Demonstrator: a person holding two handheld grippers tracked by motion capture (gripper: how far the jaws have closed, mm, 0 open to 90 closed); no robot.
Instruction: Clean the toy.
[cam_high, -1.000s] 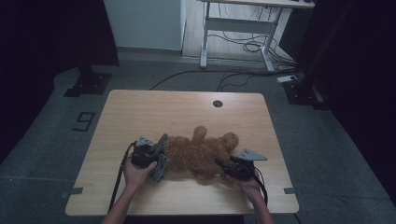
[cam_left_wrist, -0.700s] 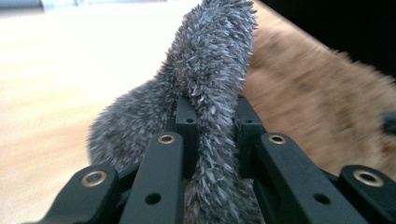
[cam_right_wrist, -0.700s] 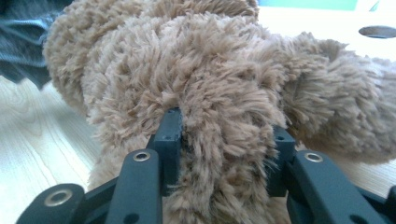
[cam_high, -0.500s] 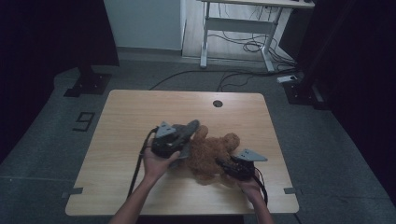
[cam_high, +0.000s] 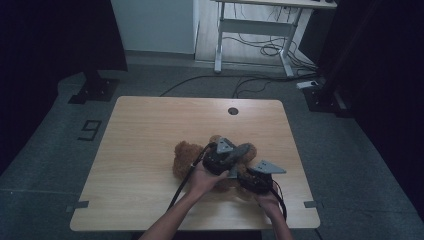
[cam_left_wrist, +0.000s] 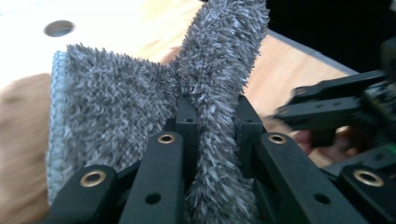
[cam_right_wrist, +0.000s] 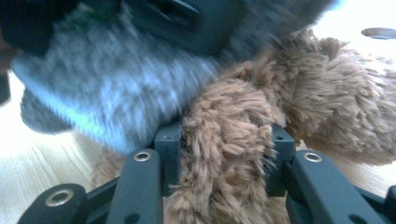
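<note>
The fluffy brown plush teddy bear (cam_high: 187, 159) lies on the pale wooden table (cam_high: 150, 130), near its front right part. The right gripper (cam_right_wrist: 224, 158) is clamped on one of the bear's limbs, pinning it down, while the left gripper (cam_left_wrist: 212, 135) pinches a fold of shaggy grey microfibre cloth (cam_left_wrist: 116, 107) and holds it over the bear's body. The risk, as I judge it, is the thin pinch on the cloth slipping, or a hard wipe dragging the bear out of the right jaws. A "9" (cam_high: 90, 130) is marked on the floor.
</note>
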